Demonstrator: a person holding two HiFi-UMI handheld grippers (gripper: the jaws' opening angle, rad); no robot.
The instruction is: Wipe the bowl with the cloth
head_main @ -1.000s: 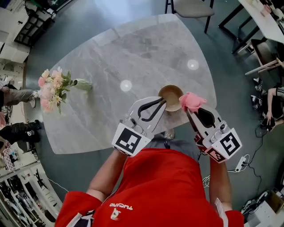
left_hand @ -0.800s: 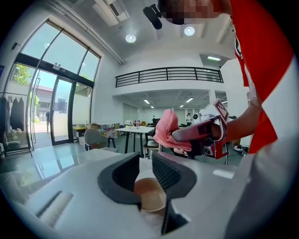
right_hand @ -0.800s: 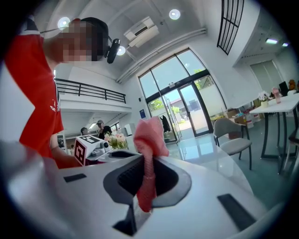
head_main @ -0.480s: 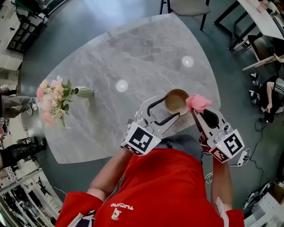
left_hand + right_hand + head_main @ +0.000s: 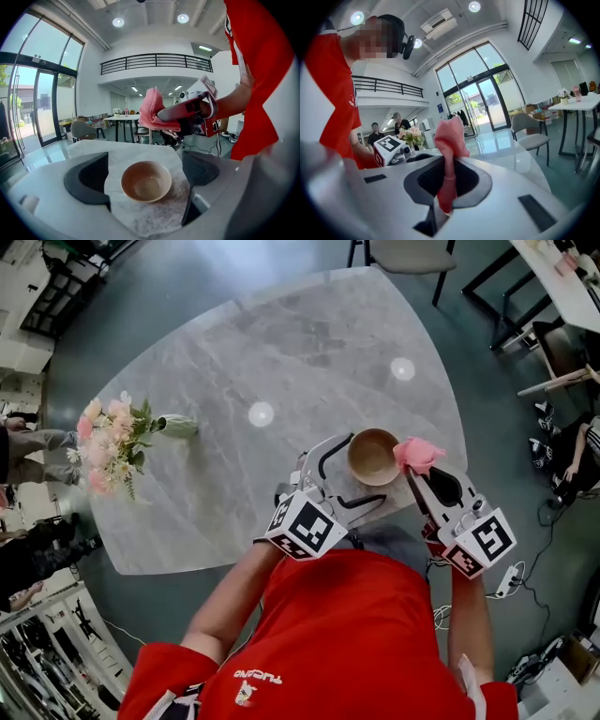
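Left gripper (image 5: pixel 145 161): the jaws have just been opening and stand wide. The bowl (image 5: pixel 146 182) sits between them on the table (image 5: pixel 234 352), with table showing on either side, so neither pad touches it. Right gripper (image 5: pixel 448 178): the jaws are closed tight on the cloth (image 5: pixel 449 136). It is pinched into a narrow strip between the pads, and a loose bunch flares out past the tips. The cloth's long axis runs along the jaws, pointing outward. The bowl is round, so it has no long axis to line up with.

Key relation: from the right jaws the bowl lies ahead, to their left and lower. In the head view the cloth bunch sits just beside the bowl's right-hand rim, and in the left gripper view it hangs above the far rim, apparently not touching.

Judgement: the left jaws need to close on the rim to steady the bowl, then the cloth goes down and left into the hollow.

Materials:
- Bowl: tan, smooth, faintly glossy inside, fairly shallow, rigid.
- Cloth: pink, soft, nubby weave, limp.
- Table: grey marbled top, polished.
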